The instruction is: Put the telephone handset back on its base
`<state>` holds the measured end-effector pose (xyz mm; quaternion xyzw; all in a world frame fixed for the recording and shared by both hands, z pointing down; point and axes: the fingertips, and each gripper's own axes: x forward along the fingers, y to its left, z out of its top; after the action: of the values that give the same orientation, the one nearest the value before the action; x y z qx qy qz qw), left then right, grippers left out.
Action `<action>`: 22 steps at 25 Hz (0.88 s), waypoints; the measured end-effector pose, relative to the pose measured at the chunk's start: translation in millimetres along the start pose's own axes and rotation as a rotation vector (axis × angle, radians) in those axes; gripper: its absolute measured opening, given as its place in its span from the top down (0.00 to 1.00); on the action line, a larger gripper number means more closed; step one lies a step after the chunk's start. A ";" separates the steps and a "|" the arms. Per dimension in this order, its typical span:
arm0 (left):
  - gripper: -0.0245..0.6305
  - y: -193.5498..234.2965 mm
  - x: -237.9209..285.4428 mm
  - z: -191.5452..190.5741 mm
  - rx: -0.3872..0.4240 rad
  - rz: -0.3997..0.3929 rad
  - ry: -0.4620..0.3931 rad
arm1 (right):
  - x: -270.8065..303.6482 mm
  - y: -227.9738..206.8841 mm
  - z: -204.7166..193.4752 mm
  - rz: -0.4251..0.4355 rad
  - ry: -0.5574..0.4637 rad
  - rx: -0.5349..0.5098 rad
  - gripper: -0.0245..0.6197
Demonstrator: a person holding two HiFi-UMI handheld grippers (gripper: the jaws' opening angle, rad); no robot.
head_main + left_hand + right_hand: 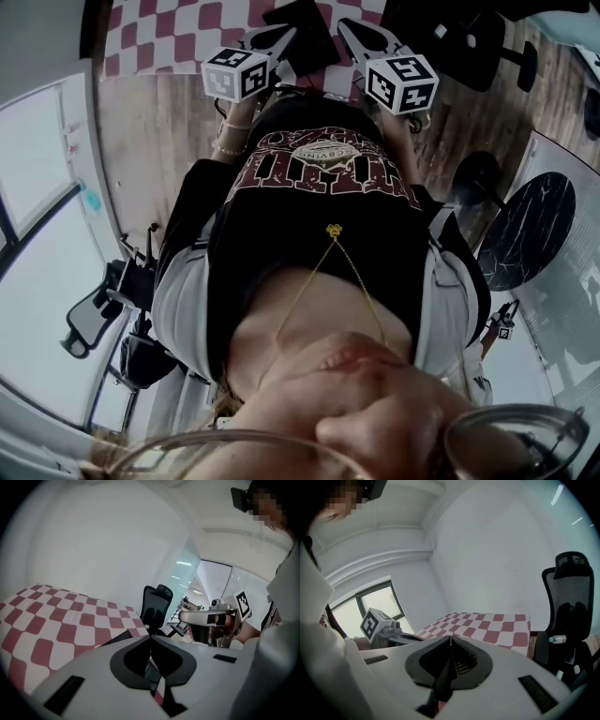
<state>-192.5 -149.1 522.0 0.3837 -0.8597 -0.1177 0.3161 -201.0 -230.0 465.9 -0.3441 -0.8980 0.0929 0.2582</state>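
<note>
No telephone handset or base can be told apart in any view. A dark flat object [302, 30] lies on the red-and-white checkered table [178, 37] just beyond both grippers; what it is stays unclear. In the head view my left gripper [277, 39] and right gripper [358, 37] are held side by side in front of the person's chest, pointing at the table. Along its own view, the left gripper [150, 637] has its jaws pressed together with nothing between them. The right gripper [450, 637] is likewise shut and empty. Each gripper shows beside the other: right gripper [213, 618], left gripper [382, 628].
A black mesh office chair [569, 603] stands right of the checkered table [487, 623] and shows again as the chair [155, 603]. A round black marble table [527, 231] stands at the right, another chair [94, 317] at the left by the windows.
</note>
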 end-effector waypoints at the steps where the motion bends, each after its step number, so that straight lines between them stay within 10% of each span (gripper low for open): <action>1: 0.95 -4.0 -0.2 5.3 0.009 -0.009 -0.008 | 0.9 0.9 1.6 0.003 -0.003 0.000 0.93; 22: 0.95 -46.2 -12.1 83.4 0.134 -0.055 -0.159 | -1.0 30.6 57.6 0.079 -0.120 -0.059 0.93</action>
<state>-212.3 -174.9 431.6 0.4167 -0.8773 -0.0986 0.2170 -213.4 -207.2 406.1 -0.3805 -0.8999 0.0971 0.1899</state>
